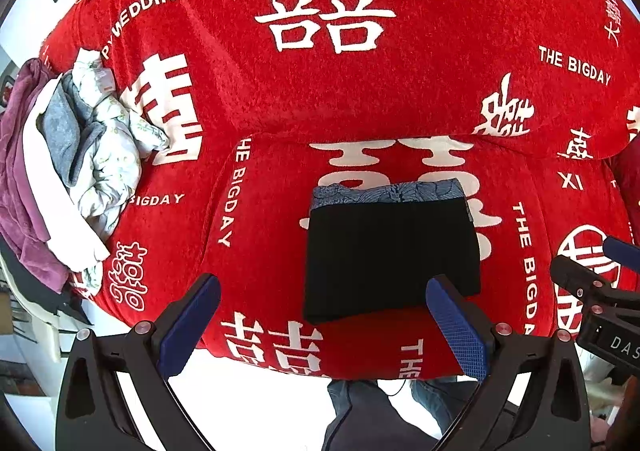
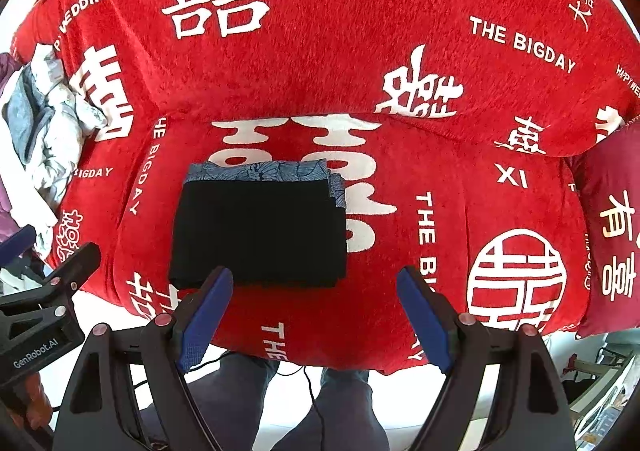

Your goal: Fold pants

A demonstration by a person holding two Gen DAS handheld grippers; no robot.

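Note:
Black pants [image 1: 390,259] lie folded into a neat rectangle on the red sofa seat [image 1: 264,251], stacked on a folded blue patterned garment [image 1: 384,193]. In the right wrist view the black pants [image 2: 260,235] sit left of centre, over the blue garment [image 2: 260,173]. My left gripper [image 1: 322,323] is open and empty, held just in front of the pants' near edge. My right gripper [image 2: 316,311] is open and empty, in front of the pants' near right corner. Each gripper shows at the edge of the other's view: the right gripper [image 1: 592,291] and the left gripper [image 2: 48,291].
A pile of unfolded clothes [image 1: 80,155], grey, pale printed, white and purple, lies on the sofa's left end. A dark red cushion [image 2: 612,235] stands at the right end. The person's legs [image 2: 304,403] stand on the white floor in front of the sofa.

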